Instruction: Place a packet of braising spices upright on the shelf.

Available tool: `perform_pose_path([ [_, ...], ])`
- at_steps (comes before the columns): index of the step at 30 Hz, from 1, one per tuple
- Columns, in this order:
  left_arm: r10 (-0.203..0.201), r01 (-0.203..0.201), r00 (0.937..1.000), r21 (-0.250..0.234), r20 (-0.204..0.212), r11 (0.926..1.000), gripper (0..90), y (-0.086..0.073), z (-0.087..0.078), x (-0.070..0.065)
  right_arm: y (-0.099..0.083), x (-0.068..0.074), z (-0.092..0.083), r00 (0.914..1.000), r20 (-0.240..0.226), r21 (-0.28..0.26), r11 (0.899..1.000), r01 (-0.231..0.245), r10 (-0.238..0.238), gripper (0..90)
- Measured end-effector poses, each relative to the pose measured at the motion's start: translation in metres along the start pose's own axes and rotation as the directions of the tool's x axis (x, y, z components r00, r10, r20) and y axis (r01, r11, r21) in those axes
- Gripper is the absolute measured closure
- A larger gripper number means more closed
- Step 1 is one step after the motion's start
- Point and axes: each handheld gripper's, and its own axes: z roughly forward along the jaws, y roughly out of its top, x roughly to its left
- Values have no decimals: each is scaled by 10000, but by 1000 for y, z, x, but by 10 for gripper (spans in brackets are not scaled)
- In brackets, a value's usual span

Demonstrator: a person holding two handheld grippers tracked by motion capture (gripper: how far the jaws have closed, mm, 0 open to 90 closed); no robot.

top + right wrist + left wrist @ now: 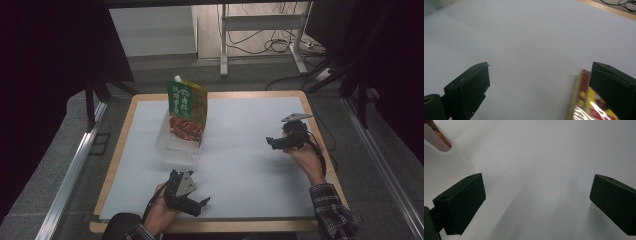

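Note:
A green and red spouted pouch (186, 111) stands upright in a clear tray (171, 146) on the white mat, left of centre and towards the far side. My left gripper (200, 205) hovers low near the front edge, well in front of the tray, jaws wide apart with nothing between them (536, 180). My right gripper (272, 142) is at the right of the mat and points left, open and empty (539, 65). A blurred yellow and red printed edge of the pouch (582, 100) shows beside its right jaw. A corner of the tray (439, 141) appears in the left gripper view.
The white mat (240, 150) covers a wooden table (320, 135), whose edge shows as a strip (609, 8) in the right gripper view. Metal rails (75, 165) run along both sides. A white table frame (223, 45) and cables (280, 42) lie on the floor beyond.

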Motion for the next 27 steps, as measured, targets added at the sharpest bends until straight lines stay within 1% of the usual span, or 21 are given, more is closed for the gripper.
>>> perform_pose_path([
  [1, 0, 0, 10000, 0, 0, 10000, 0, 0, 0, 0, 0, 0, 0, 10000, 0, 0, 10000, 0, 0, 32],
  [2, 20, -20, 10000, 11, 12, 10000, 0, 0, 0, 0, -3, -9, -2, 9995, 161, -3, 9997, -259, 259, 27],
  [3, 20, -20, 10000, 11, 12, 10000, 0, 0, 0, 0, -3, -9, -2, 9995, 161, -3, 9997, -259, 259, 27],
  [4, 34, -34, 10000, 22, 16, 10000, 0, 0, 0, 0, -7, -16, -4, 9976, 351, 36, 9982, -601, 600, 24],
  [5, 34, -34, 10000, 22, 16, 10000, 0, 0, 0, 0, -7, -16, -4, 9976, 351, 36, 9982, -601, 600, 24],
  [6, 53, -53, 10000, 32, 29, 10000, 0, 0, 0, 0, -10, -22, -4, 9949, 581, 102, 9965, -826, 819, 21],
  [9, 91, -92, 9999, 64, 47, 9999, 1, 0, 1, 0, -13, -28, -4, 9928, 762, 186, 9953, -946, 930, 22],
  [10, 119, -120, 9999, 84, 49, 9999, 1, 0, 1, -1, -18, -33, -2, 9889, 876, 300, 9920, -1230, 1200, 23],
  [13, 158, -158, 9999, 95, 36, 9998, 1, 0, 1, -1, -20, -36, -1, 9871, 989, 281, 9912, -1292, 1259, 30],
  [14, 125, -126, 9999, 71, 9, 9999, 1, 0, 1, -1, -23, -39, 0, 9849, 1128, 310, 9902, -1359, 1316, 43],
  [15, 125, -126, 9999, 71, 9, 9999, 0, 0, 1, -1, -24, -40, 0, 9843, 1105, 330, 9893, -1423, 1379, 47],
  [16, 34, -34, 10000, -1, -45, 10000, 0, 0, 0, 0, -26, -42, 1, 9833, 1180, 378, 9888, -1442, 1389, 50],
  [18, 4, -4, 10000, -35, -64, 10000, 0, 0, -1, 1, -27, -42, 2, 9828, 1238, 448, 9886, -1438, 1374, 53],
  [19, -44, 44, 9999, -65, -92, 10000, 0, 0, -1, 2, -30, -43, 5, 9801, 1469, 567, 9881, -1433, 1337, 61],
  [20, -82, 81, 9999, -93, -100, 9999, 0, 0, -2, 2, -32, -44, 6, 9790, 1572, 637, 9879, -1414, 1300, 65],
  [26, -43, 43, 10000, -55, -85, 10000, 0, 0, -1, 2, -37, -46, 11, 9771, 1637, 868, 9847, -1512, 1356, 86],
  [27, -30, 29, 10000, -53, -80, 10000, 0, 0, -1, 1, -38, -46, 12, 9772, 1624, 972, 9833, -1537, 1367, 102],
])
